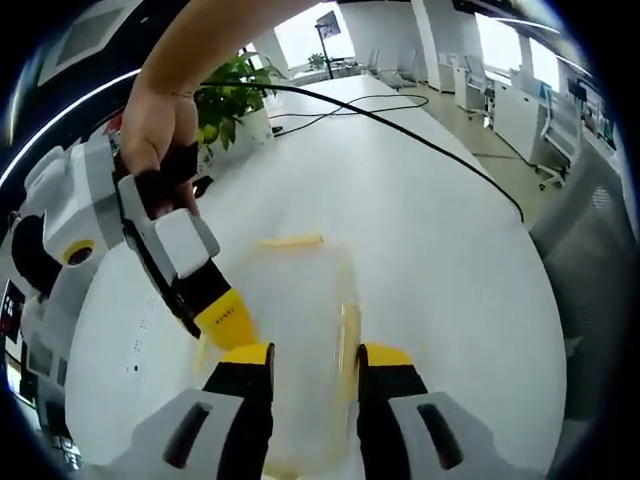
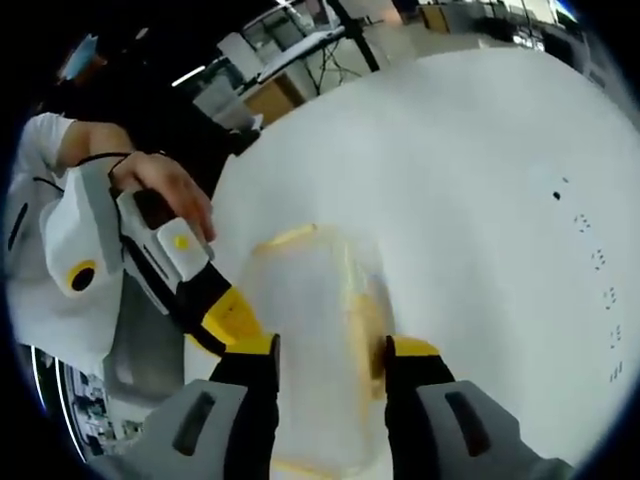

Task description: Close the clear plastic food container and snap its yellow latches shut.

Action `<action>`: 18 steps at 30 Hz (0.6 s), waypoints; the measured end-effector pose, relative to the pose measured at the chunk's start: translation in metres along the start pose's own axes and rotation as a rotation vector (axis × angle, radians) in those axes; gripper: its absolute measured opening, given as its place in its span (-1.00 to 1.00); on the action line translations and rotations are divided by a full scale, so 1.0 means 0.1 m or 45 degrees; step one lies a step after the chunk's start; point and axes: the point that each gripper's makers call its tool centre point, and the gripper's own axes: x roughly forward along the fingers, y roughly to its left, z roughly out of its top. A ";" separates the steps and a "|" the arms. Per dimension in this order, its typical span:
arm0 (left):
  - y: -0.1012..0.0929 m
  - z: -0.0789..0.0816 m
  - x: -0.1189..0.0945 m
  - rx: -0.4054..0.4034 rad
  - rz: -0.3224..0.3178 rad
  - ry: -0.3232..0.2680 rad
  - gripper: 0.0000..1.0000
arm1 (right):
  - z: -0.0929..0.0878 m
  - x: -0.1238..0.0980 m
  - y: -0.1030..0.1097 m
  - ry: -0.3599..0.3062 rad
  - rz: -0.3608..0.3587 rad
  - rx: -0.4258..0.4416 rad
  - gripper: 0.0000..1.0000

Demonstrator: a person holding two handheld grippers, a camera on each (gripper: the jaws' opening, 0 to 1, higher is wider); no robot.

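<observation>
Left gripper view, near field: the left gripper (image 1: pixel 315 352) has its yellow-tipped jaws spread, one on each side of the clear plastic container (image 1: pixel 295 340). The container sits on the white table (image 1: pixel 430 230), straddled between the jaws. Whether the pads touch its walls cannot be told; the plastic is blurred. One yellow latch (image 1: pixel 349 345) runs along the container's side by the jaw on the picture's right, a second yellow latch (image 1: pixel 290 241) lies across its far edge.

The other gripper comes in from the picture's left, its yellow tip down at the container's near corner, just beside the left jaw. A person's hand (image 1: pixel 155 125) grips its white and black body, arm reaching in from above.

Farther off: a black cable (image 1: pixel 420 135) trails across the table. A green potted plant (image 1: pixel 232 100) stands at the far left edge. Beyond lie an open office with white desks (image 1: pixel 520 100) and bright windows.

Right gripper view, near field: the right gripper (image 2: pixel 330 355) also has its jaws apart, with the container (image 2: pixel 310 320) between them; contact not resolvable. A yellow latch (image 2: pixel 366 320) shows just inside the jaw on the picture's right. The left gripper enters from the picture's left, held by a hand (image 2: pixel 165 185), tip down at the container's side. A white sleeve (image 2: pixel 45 135) shows behind.

Table surface is plain white with a few small dark marks (image 2: pixel 590 255). No readable writing or labels.
</observation>
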 end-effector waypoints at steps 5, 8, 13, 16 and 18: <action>0.01 -0.01 0.00 -0.012 -0.002 0.014 -0.50 | -0.01 0.00 0.01 -0.004 -0.003 0.002 -0.26; 0.01 -0.01 0.01 -0.024 -0.005 0.023 -0.51 | 0.00 0.00 -0.01 -0.014 -0.003 0.010 -0.28; 0.01 -0.01 0.01 -0.038 -0.001 0.035 -0.52 | -0.01 0.01 0.01 -0.026 -0.005 0.025 -0.30; 0.01 -0.01 0.02 -0.046 0.002 0.037 -0.53 | -0.01 0.02 0.01 -0.028 -0.006 0.031 -0.32; 0.02 -0.02 0.03 -0.051 0.006 0.034 -0.54 | -0.01 0.02 -0.01 -0.036 -0.008 0.028 -0.33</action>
